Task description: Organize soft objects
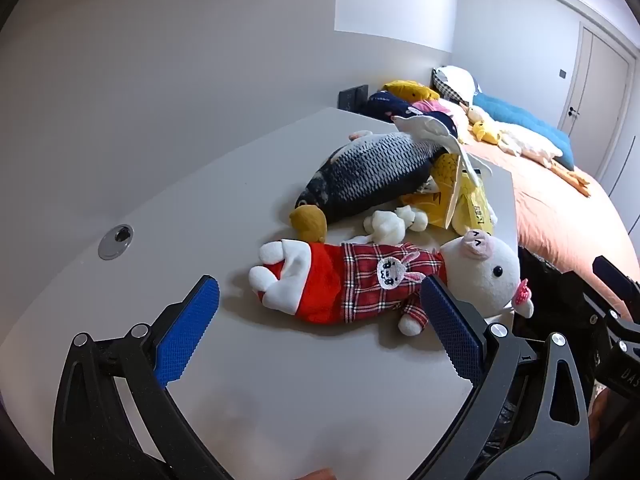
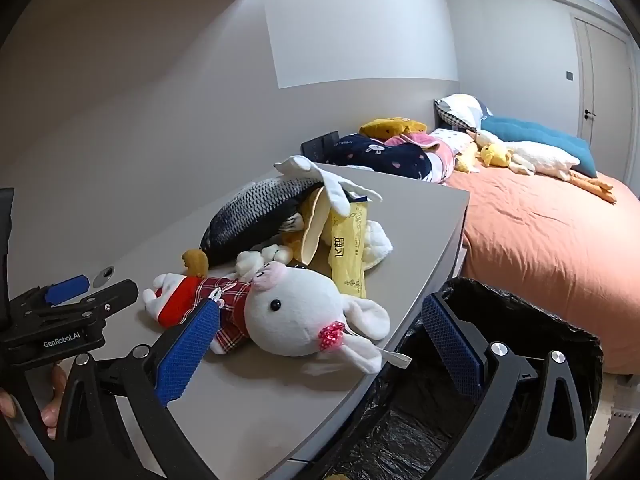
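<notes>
Item 1: plush rabbit (image 1: 384, 280) in a red plaid shirt, lying on its side on the grey table (image 1: 200, 184), its white head (image 2: 300, 312) toward the table's edge nearest the bed.

Item 2: plush fish (image 1: 372, 172), dark and scaled, lying behind the rabbit with its white tail fin raised; its snout touches a small brown plush (image 1: 308, 222).

Item 3: small white plush (image 1: 390, 226), lying between the fish and the rabbit.

Item 4: yellow packet (image 2: 346, 252), partly under the fish's tail.

Item 5: bed (image 2: 540, 248) with an orange cover, beyond the table, carrying a white goose plush (image 2: 540, 158), a yellow duck plush (image 2: 494, 156), a teal cushion (image 2: 536, 132) and more soft things we cannot tell apart.

Item 6: bin with a black liner (image 2: 500, 400), standing just beside the table's edge.

We hold the left gripper (image 1: 320, 316) above the table in front of the rabbit, jaws spread wide, nothing between them. We hold the right gripper (image 2: 320, 336) before the rabbit's head, jaws likewise spread wide and not pressing on anything.
</notes>
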The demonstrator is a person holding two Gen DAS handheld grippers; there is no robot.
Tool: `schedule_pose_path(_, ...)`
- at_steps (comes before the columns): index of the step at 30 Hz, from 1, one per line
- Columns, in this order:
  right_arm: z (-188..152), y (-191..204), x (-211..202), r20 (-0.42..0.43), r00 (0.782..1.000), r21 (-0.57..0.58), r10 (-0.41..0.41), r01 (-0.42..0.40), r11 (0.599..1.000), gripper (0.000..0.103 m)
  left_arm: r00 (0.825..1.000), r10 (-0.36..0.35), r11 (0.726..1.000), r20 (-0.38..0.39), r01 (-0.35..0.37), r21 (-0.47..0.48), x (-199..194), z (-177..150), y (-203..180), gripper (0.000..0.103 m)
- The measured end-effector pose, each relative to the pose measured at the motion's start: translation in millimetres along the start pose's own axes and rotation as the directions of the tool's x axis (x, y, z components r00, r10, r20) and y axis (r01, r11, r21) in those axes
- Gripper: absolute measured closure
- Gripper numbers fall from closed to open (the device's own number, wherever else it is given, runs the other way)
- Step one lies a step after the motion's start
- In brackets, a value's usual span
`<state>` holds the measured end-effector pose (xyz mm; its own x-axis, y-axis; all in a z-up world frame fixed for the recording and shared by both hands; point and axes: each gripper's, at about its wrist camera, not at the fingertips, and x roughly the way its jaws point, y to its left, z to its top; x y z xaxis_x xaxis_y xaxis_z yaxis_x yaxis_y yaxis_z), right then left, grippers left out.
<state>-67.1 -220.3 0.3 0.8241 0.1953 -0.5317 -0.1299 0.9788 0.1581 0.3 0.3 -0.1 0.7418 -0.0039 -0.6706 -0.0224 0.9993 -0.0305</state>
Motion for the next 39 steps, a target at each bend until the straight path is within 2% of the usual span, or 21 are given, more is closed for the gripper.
schedule_pose_path(39, -4.9, -3.1, -3.7, -0.002, 1.0, 0.005, -0.004, 0.004, 1.0, 0.003, 1.0, -0.008, 1.0, -0.011, 0.008, 0.023, 1.9, -3.1, -5.8, 0.006)
